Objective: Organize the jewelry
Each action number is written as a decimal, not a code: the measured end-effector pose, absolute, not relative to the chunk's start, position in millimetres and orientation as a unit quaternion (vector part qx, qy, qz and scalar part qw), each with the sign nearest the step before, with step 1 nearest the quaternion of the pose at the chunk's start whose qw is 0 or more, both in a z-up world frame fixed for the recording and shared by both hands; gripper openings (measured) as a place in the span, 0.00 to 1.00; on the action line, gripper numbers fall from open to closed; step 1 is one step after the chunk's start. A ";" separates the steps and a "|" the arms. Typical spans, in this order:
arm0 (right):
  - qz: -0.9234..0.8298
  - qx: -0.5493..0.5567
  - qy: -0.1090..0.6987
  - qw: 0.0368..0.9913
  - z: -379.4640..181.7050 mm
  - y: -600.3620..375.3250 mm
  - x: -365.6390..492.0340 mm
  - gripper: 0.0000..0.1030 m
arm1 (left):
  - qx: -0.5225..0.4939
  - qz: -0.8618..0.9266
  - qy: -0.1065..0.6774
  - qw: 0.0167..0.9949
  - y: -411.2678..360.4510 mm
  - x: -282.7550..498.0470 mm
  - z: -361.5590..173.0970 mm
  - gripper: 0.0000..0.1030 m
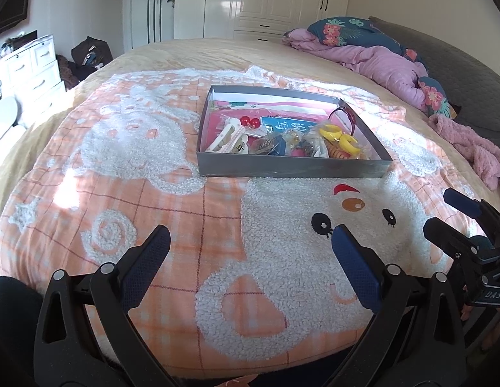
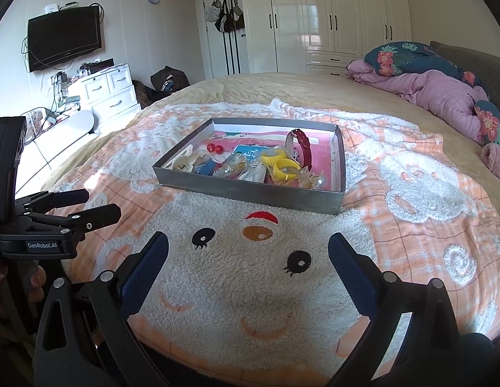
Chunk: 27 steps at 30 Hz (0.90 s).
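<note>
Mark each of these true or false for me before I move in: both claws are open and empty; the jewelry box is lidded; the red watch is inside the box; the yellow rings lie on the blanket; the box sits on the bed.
1. Both claws are open and empty. True: the left claw and the right claw are spread wide, holding nothing.
2. The jewelry box is lidded. False: the grey box is open-topped.
3. The red watch is inside the box. True.
4. The yellow rings lie on the blanket. False: they are inside the box.
5. The box sits on the bed. True: it rests on the orange cartoon blanket.
</note>
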State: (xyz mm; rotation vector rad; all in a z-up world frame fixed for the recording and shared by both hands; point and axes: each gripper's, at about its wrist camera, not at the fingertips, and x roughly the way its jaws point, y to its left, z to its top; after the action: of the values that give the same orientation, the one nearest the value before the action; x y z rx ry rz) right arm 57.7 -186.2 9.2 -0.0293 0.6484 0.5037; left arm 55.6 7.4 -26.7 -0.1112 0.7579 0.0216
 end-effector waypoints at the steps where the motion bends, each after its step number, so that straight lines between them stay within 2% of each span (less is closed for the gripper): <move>1: 0.246 -0.015 0.315 0.917 9.1 -185.8 57.8 0.96 | -0.054 0.011 0.370 0.928 7.5 55.5 -26.8 0.91; 19: 0.240 -0.014 0.320 0.916 4.9 -187.8 60.4 0.96 | -0.064 0.005 0.374 0.925 11.2 57.9 -29.0 0.91; 27: 0.177 0.019 0.334 0.926 4.4 -234.1 99.1 0.96 | -0.098 0.056 0.399 0.910 44.9 76.5 -35.1 0.91</move>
State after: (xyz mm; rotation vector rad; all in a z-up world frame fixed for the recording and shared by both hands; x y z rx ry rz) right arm 99.1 -234.1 4.4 0.0397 0.6843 0.3627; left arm 76.5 44.9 -35.1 -0.2017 0.8233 0.1161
